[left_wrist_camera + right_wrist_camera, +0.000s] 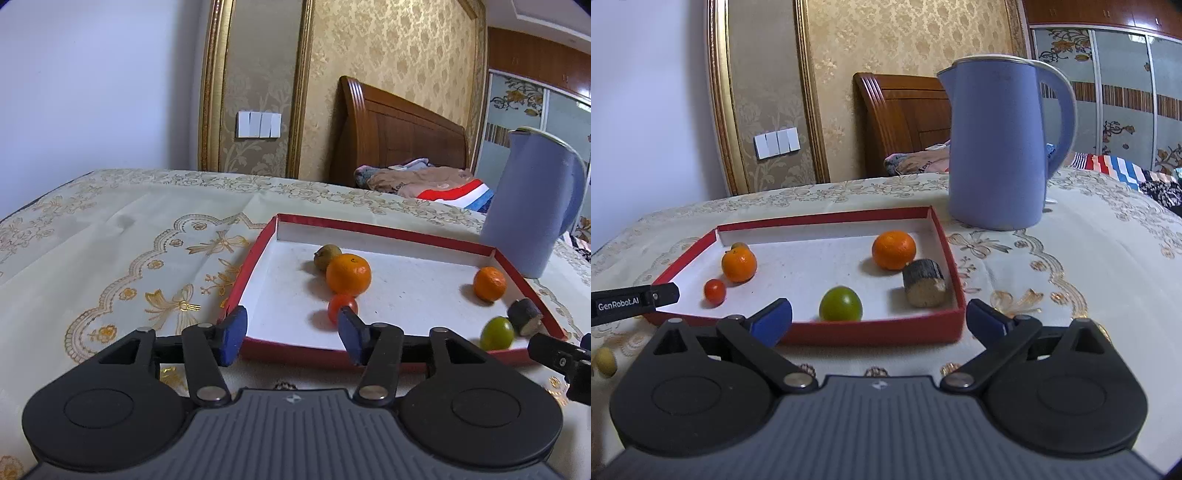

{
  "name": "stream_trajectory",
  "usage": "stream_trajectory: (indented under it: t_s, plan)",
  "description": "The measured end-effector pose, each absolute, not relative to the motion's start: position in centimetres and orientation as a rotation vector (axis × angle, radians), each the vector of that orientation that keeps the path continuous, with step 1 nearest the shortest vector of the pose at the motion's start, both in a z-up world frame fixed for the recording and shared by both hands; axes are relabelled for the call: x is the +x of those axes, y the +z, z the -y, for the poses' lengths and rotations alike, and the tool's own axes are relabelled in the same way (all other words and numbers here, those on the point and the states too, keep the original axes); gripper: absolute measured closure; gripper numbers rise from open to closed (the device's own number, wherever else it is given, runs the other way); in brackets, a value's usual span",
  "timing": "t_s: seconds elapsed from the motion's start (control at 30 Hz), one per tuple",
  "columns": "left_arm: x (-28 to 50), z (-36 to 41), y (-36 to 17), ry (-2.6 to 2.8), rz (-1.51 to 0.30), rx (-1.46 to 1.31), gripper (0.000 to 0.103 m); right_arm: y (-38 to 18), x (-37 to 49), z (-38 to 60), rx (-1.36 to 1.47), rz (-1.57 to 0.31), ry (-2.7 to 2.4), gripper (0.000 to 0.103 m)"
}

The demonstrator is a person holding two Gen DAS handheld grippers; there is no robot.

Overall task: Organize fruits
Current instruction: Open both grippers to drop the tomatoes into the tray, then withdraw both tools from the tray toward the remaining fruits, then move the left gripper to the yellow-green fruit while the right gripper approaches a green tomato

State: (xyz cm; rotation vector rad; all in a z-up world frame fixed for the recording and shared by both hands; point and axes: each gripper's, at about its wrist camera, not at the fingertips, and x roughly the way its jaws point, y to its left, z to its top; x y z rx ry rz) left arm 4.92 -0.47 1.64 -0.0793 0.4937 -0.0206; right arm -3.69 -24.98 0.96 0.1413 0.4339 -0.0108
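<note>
Green fruit [840,304] lies in the red tray [871,329] — just beyond the released right hand-held gripper [879,319].

Soft even indoor light; faint shadows left of fruit in tray [945,236]; sharp focus; fisheye bending at edges.

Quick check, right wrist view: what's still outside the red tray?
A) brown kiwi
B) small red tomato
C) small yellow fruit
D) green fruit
C: the small yellow fruit lies on the tablecloth left of the red tray; the others sit inside it.
</note>
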Motion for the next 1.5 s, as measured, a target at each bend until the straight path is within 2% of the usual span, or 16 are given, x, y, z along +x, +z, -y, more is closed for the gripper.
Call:
stream_trajectory:
  t_s: [0.1,0.53,0.7,1.2,1.5]
  plan:
    - [3.8,0.3,1.7,-0.026,-0.484,-0.082,0.044,0.8,-4.4,25.4,0.157,-0.432,-0.017,0.002]
    - [-0.8,-3.8,2.1,-0.068,-0.508,-0.164,0.044,0.7,-4.6,25.6,0.166,-0.437,-0.019,0.0]
    - [-1.9,-4.9,1.6,-0.034,-0.511,-0.153,0.04,0.7,-4.8,25.6,0.162,-0.434,-0.027,0.0]
    - [0.1,-4.9,-0.4,0.055,-0.612,-0.065,0.04,0.5,-5.5,25.7,0.152,-0.432,-0.047,0.0]
    - [0.2,-4.6,-0.7,0.014,-0.633,-0.054,0.036,0.3,-5.1,25.9,0.159,-0.457,-0.056,0.0]
